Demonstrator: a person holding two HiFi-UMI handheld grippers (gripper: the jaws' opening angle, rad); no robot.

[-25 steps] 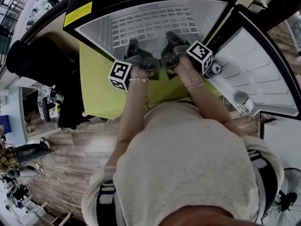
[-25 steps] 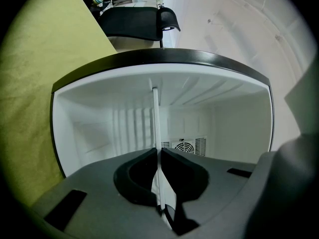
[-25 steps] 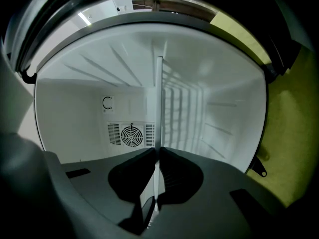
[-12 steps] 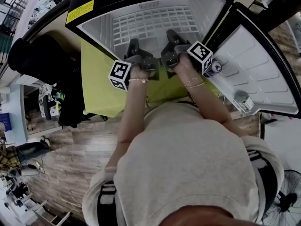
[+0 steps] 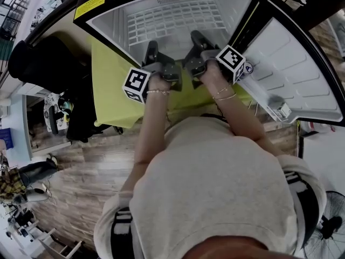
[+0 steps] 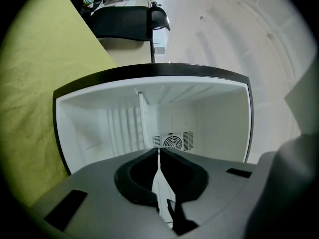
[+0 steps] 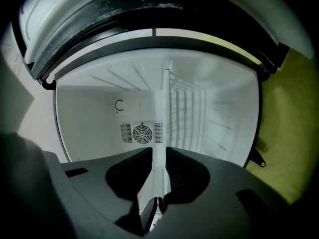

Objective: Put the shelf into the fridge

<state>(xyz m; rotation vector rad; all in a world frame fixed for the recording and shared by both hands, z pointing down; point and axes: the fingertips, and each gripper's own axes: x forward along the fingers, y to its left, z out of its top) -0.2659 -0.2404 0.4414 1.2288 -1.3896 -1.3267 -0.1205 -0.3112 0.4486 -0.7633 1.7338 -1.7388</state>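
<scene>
The white wire shelf (image 5: 178, 20) lies flat, partly inside the open fridge (image 5: 108, 23), a small black one with a white interior. Both grippers hold its near edge. My left gripper (image 5: 151, 52) is shut on the shelf's left part and my right gripper (image 5: 196, 41) on its right part. In the left gripper view the shelf (image 6: 142, 114) shows edge-on as a thin white strip running between the closed jaws of the left gripper (image 6: 159, 156). The right gripper view shows the same shelf (image 7: 160, 128) pinched in the right gripper (image 7: 158, 156).
The fridge door (image 5: 302, 74) stands open at the right, with a can (image 5: 246, 69) in its rack. A fan vent (image 7: 142, 132) sits on the fridge's back wall. A yellow-green cloth (image 5: 110, 88) covers the table under the fridge. Dark chairs (image 5: 48, 63) stand at the left on a wooden floor.
Both grippers have pushed forward a little, and the shelf has slid deeper into the fridge.
</scene>
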